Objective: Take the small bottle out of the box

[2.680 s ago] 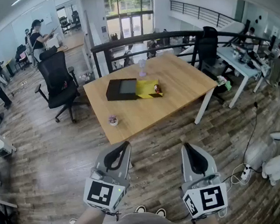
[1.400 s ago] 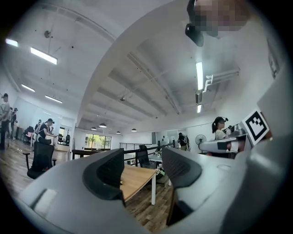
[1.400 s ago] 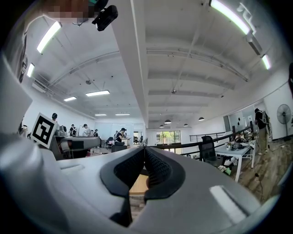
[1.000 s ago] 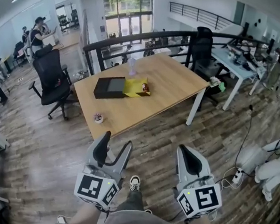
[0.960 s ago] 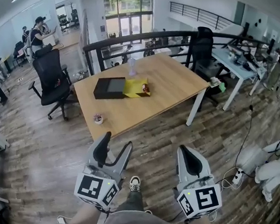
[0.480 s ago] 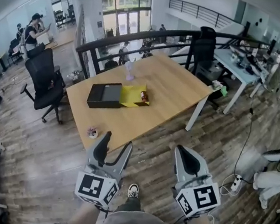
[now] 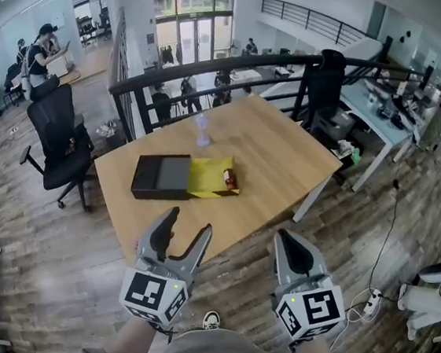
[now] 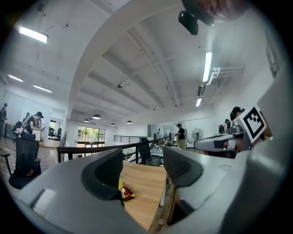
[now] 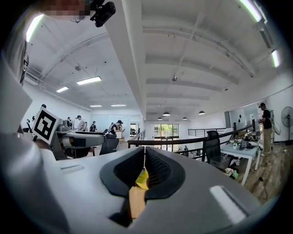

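Small bottle (image 7: 230, 180) lying on its side at the right end of the open yellow box (image 7: 207, 176). Black case (image 7: 161, 176) touching the box's left edge. Clear vessel (image 7: 202, 129) upright behind the box, apart from it. Under the box, a wooden table (image 7: 286, 152). Left gripper (image 7: 187, 223) well short of the box, jaws spread, nothing between. Right gripper (image 7: 291, 247) short and right of the box, jaws pressed together, empty.

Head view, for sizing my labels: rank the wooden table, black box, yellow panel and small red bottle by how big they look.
1. wooden table
2. black box, with the yellow panel nearly alike, perhaps slightly smaller
3. small red bottle
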Tool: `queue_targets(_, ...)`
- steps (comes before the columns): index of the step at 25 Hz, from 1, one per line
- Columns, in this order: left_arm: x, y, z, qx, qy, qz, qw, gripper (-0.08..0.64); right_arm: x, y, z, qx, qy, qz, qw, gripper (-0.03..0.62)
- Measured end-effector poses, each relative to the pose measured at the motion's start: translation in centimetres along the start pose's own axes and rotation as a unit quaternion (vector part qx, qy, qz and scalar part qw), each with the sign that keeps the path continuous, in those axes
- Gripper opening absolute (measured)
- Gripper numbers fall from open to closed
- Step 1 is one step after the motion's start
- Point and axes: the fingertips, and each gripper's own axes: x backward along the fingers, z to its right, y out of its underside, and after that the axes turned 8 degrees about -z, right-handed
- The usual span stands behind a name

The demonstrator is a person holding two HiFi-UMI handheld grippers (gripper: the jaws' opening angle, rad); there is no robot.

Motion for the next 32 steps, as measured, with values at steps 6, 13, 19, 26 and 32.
queue_targets(6, -4.5, 0.7, -3.8, 0.005, 0.005, -0.008, 0.9999, 0.267, -5.0, -0.1, 1.9, -0.005, 0.014, -0.009, 1.0, 0.015)
queue_targets(13, -9.6, 1.8, -6.2, 0.018, 0.009, -0.029, 0.9994, 0.267, -9.8, 0.6, 5.2, -0.012, 0.023, -0.036, 0.999, 0.014)
queue_targets(19, -14.5, 2.5, -7.3, 0.023, -0.002, -0.037, 0.999, 0.267, -13.9, 1.4, 9.0, -0.014, 0.011, -0.043, 0.999, 0.014)
queue_targets(26, -22.1, 1.9, -8.5, 0.047, -0.027, -0.046, 0.9975, 0.267, -19.8, 0.4, 15.4, -0.009, -0.02, -0.044, 0.999, 0.015)
queue_targets(32, -27.9, 0.9, -8.3, 0.041, -0.057, -0.056, 0.996, 0.267, -24.1, -0.4, 20.7, -0.008, -0.055, -0.047, 0.997, 0.015)
